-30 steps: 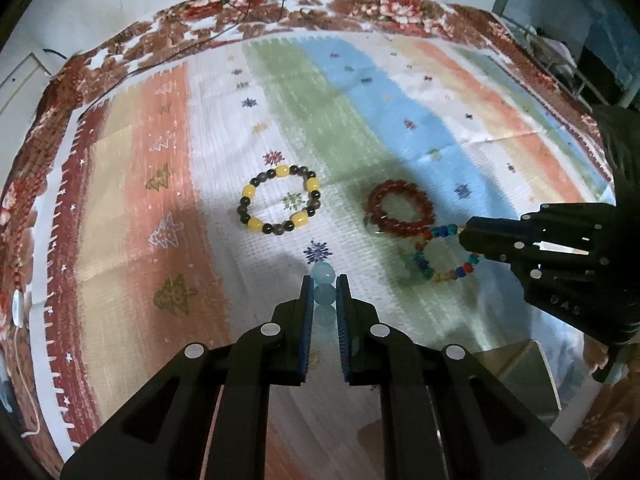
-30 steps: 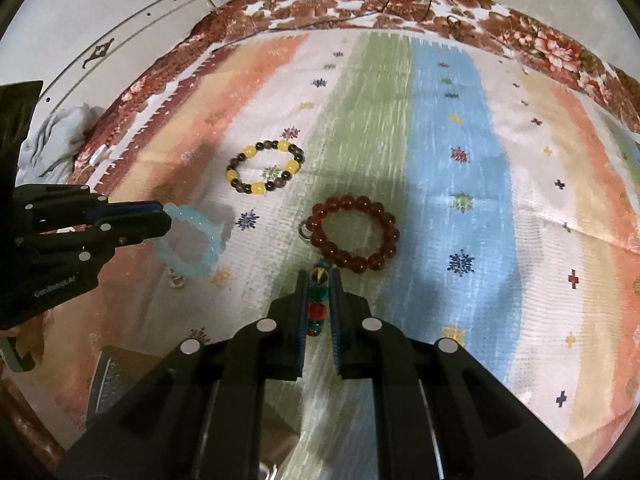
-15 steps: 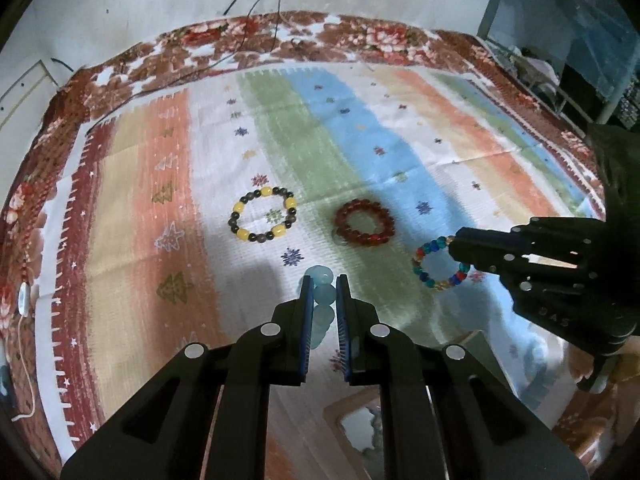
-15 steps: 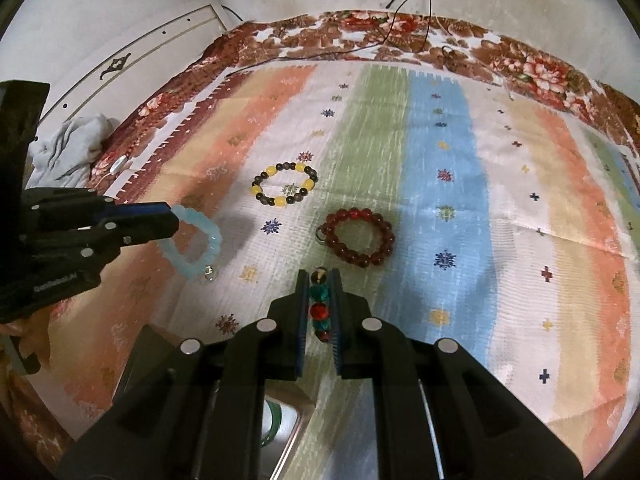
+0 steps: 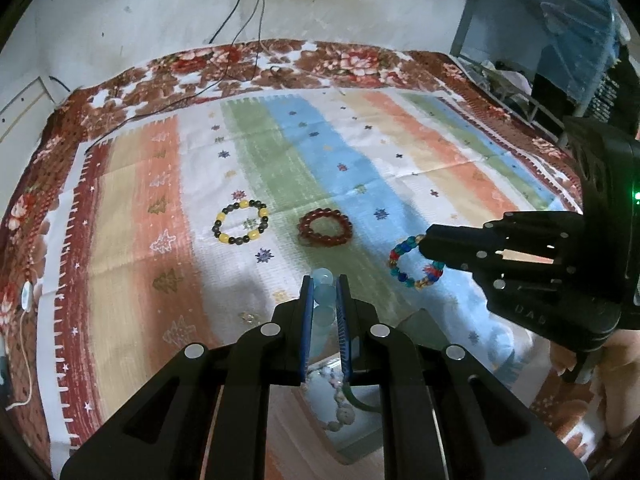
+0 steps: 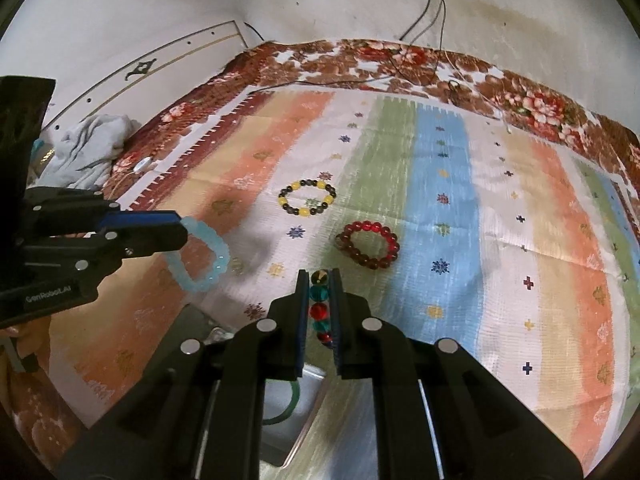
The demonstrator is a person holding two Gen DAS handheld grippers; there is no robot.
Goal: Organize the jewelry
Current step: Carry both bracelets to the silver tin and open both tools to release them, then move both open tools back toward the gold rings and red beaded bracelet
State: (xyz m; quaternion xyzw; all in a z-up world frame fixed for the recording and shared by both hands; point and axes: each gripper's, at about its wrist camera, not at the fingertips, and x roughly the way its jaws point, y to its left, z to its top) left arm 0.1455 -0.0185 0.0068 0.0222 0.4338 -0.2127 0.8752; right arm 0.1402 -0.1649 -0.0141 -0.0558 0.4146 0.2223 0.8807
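Note:
My left gripper [image 5: 323,280] is shut on a pale blue bead bracelet [image 5: 322,295], which hangs as a loop [image 6: 204,258] in the right wrist view. My right gripper [image 6: 319,276] is shut on a multicoloured bead bracelet [image 6: 319,308], seen dangling [image 5: 414,262] in the left wrist view. Both are lifted above the striped cloth [image 5: 320,168]. On the cloth lie a yellow-and-black bead bracelet [image 5: 241,222] and a dark red bead bracelet [image 5: 325,227]. Below the grippers sits a metal tray [image 6: 280,396] holding a green bangle [image 6: 286,404] and a pale bead strand [image 5: 340,404].
A floral blanket [image 5: 240,64] borders the striped cloth under a white wall with hanging cables [image 5: 248,12]. A crumpled grey cloth [image 6: 88,148] lies at the left edge. A blue shelf unit [image 5: 560,40] stands at the far right. A small clear bead [image 5: 247,317] lies on the cloth.
Both grippers have risen and drawn back toward the near edge with their bracelets lifted clear of the cloth. The tray with the green bangle has come into view beneath them.

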